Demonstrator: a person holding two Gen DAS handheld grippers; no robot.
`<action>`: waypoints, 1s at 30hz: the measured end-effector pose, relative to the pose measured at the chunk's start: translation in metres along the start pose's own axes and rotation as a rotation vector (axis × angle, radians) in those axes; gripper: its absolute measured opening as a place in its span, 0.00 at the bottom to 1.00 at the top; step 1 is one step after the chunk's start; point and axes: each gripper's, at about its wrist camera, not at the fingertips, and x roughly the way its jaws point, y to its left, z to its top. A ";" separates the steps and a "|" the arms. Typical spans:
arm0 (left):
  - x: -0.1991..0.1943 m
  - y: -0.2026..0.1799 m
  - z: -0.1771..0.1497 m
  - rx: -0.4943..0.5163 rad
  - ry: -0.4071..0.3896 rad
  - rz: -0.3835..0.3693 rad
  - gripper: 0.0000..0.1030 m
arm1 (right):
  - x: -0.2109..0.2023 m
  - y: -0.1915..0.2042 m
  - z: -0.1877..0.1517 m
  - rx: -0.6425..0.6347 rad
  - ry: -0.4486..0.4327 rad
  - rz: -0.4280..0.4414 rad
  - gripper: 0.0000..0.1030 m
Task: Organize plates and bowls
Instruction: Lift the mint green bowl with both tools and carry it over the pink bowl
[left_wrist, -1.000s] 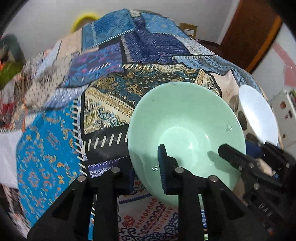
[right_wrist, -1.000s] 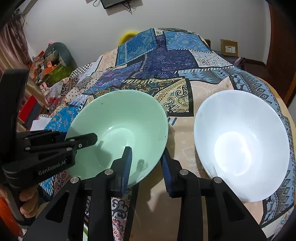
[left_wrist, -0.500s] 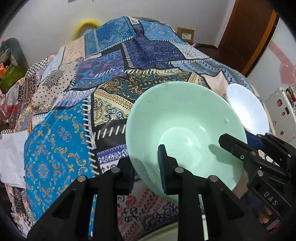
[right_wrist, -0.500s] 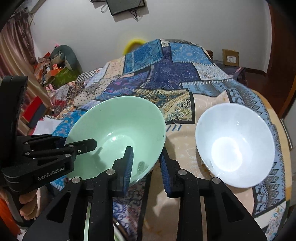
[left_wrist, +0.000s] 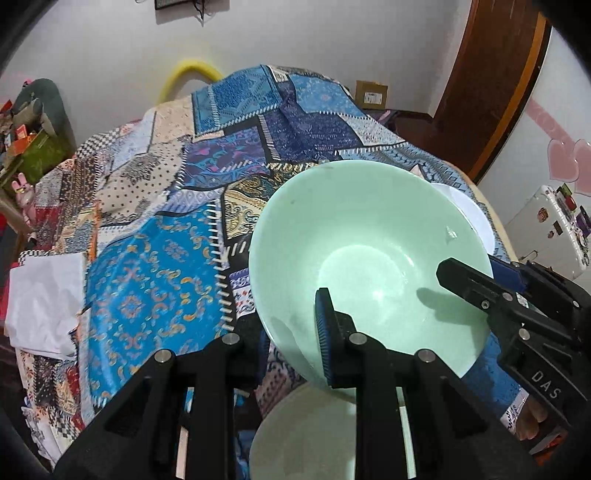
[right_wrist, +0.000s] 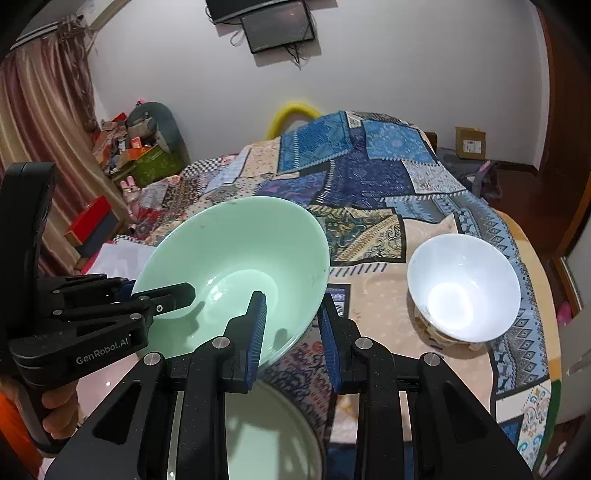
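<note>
Above the patchwork cloth (right_wrist: 369, 173), both hand-held grippers (left_wrist: 291, 332) (right_wrist: 291, 325) pinch the empty green bowl's (right_wrist: 236, 258) rim.

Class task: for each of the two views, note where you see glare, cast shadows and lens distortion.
Left wrist view: soft glare in the green bowl, a finger's shadow on its inner wall, and the door frame bowed by the fisheye. Right wrist view: a bright hotspot in the white bowl, finger shadows inside the green bowl, dark vignetted corners, and a curved curtain at the edge.
</note>
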 end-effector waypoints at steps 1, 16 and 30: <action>-0.006 0.001 -0.002 -0.003 -0.005 0.002 0.22 | -0.002 0.002 -0.001 -0.003 -0.002 0.003 0.25; -0.074 0.022 -0.043 -0.052 -0.055 0.031 0.22 | -0.023 0.048 -0.015 -0.060 -0.026 0.052 0.25; -0.112 0.063 -0.084 -0.127 -0.081 0.061 0.22 | -0.022 0.101 -0.031 -0.116 -0.011 0.115 0.25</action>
